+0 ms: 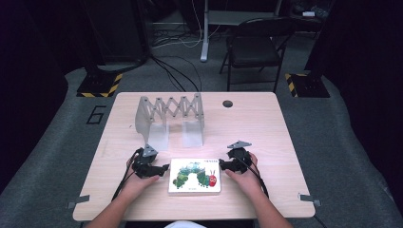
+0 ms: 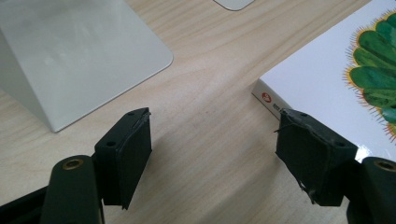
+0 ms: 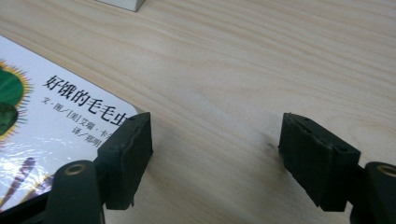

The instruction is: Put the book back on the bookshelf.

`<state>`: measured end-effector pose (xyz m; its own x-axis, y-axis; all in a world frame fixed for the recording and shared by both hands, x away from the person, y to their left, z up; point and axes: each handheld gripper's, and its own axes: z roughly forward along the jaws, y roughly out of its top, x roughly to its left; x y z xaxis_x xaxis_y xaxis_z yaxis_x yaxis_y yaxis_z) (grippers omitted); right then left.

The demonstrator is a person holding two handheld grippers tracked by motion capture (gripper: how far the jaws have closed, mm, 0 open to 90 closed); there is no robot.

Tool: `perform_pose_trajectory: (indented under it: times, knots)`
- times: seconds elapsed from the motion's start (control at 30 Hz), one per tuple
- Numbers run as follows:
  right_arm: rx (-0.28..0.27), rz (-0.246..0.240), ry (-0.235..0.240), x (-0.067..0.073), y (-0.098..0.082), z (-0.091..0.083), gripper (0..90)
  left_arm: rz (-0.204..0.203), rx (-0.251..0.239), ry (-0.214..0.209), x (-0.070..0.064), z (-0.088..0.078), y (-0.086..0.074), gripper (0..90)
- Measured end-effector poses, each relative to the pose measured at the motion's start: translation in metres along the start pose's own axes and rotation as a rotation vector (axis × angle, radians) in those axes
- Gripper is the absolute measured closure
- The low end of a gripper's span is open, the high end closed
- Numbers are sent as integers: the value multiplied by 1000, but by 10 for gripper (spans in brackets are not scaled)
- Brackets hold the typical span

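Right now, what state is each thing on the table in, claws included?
Book: closed, lying flat, cover up.
Accordion rack: stretched out, upright, nothing in it.
Left claw: open, one jaw at the book's edge, not gripping.
Right claw: open, one jaw over the book's corner, not gripping.

Glossy book (image 1: 194, 176) cover on a matt, grained wooden table (image 1: 266, 142).

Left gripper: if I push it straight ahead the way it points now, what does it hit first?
Probably the picture book: the left gripper has one open jaw already over its near corner. Bare table lies between the jaws, with the grey stand's foot beyond; depth is uncertain.
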<state>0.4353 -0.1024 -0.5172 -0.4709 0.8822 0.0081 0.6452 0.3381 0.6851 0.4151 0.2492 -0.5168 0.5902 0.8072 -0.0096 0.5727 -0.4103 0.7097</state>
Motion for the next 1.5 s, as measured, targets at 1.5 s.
perform_pose_trajectory:
  times: [1.5]
  knots:
    - [52,29,119,12,16,-14,144,107,9,-187,-56,-20,-8,98]
